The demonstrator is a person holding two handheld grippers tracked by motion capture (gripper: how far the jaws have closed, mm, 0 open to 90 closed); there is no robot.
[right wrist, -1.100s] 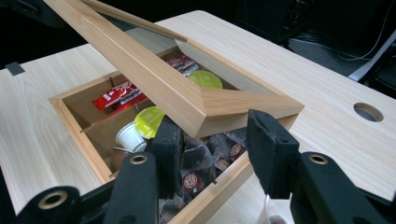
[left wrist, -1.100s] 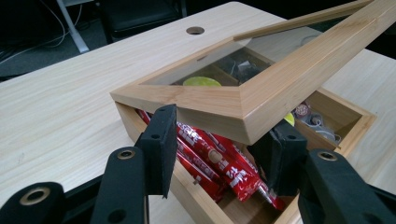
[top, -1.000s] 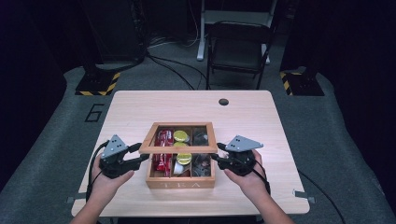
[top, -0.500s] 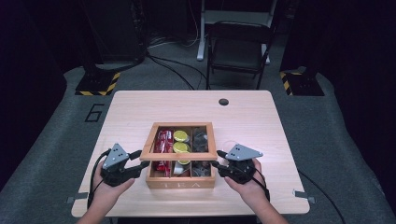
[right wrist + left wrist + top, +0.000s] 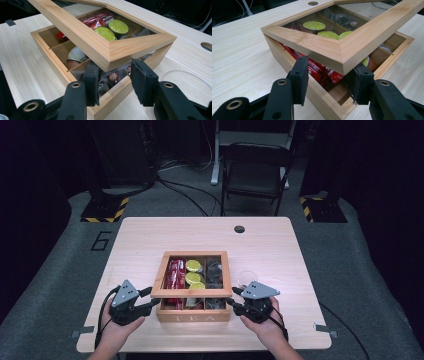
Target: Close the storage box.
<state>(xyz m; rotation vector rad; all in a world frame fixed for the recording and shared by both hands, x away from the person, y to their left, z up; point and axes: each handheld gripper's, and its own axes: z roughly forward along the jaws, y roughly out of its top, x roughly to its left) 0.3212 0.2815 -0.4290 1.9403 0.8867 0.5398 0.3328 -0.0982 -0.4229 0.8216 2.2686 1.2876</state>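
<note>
The high view looks forward and down from above the near edge of the table [image 5: 150,245], far enough back to take in the floor around it. The left gripper view sits low and close at the near left corner of the wooden box [image 5: 287,55], facing across it toward the far edge. The right gripper view sits equally close at its near right corner. All three share the box and its raised lid [image 5: 105,47].

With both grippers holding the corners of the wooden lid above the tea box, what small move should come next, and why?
Probably keep lowering the lid evenly. The left gripper and right gripper each clamp a front corner, and the lid is tilted, with a gap above the box rim at the front. An even descent should seat it over the red packets without skewing.
</note>
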